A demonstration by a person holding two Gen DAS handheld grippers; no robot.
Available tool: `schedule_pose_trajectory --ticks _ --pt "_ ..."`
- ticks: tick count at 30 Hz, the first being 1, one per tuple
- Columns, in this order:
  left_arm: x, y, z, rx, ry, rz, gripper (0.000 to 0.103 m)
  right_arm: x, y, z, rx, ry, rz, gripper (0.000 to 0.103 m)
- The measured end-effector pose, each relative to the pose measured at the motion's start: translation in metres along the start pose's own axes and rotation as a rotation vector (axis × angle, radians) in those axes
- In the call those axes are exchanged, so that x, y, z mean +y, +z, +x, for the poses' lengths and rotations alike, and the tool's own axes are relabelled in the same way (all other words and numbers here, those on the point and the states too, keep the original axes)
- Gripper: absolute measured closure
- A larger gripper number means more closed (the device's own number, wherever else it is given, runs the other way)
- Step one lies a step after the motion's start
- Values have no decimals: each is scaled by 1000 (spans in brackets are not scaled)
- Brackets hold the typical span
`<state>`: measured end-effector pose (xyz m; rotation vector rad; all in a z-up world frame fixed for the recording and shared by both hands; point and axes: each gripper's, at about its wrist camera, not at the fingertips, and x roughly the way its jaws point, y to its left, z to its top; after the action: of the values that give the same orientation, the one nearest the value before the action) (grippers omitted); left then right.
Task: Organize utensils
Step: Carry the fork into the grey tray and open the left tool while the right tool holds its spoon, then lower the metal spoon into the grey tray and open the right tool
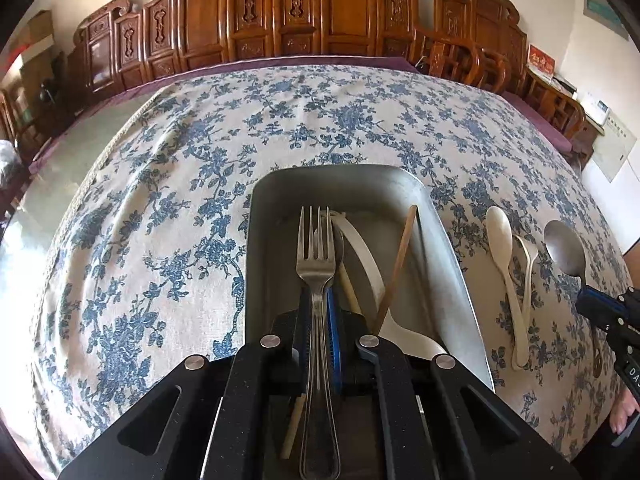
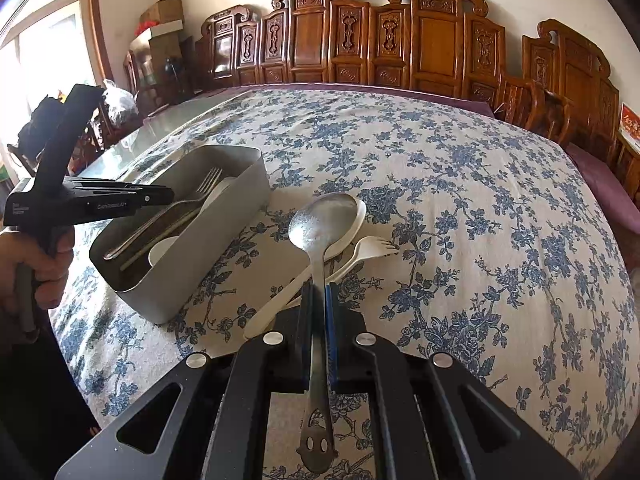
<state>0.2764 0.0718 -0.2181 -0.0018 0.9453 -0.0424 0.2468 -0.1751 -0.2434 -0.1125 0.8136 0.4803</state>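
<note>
Steel fork, stiff and slick, sits clamped mid-handle in our left gripper over the bin; our right gripper pinches the metal spoon above the tabletop

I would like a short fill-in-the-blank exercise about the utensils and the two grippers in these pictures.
1. The left gripper is shut on a metal ____.
2. The right gripper is shut on a metal ____.
3. The grey bin stands on a cloth with ____ flowers.

Missing words: fork; spoon; blue
</note>
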Motion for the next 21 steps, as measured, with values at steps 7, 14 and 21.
schedule_pose_trajectory --ticks 7,14,21 --pt "6 5 -26 -71 -2 -2 96 17 12 -9 -25 20 -2 96" --pt "24 7 -43 -109 -1 -18 96 47 34 -2 -43 77 17 96" --pt "45 9 -50 -123 28 -37 96 85 59 18 -34 134 -2 96"
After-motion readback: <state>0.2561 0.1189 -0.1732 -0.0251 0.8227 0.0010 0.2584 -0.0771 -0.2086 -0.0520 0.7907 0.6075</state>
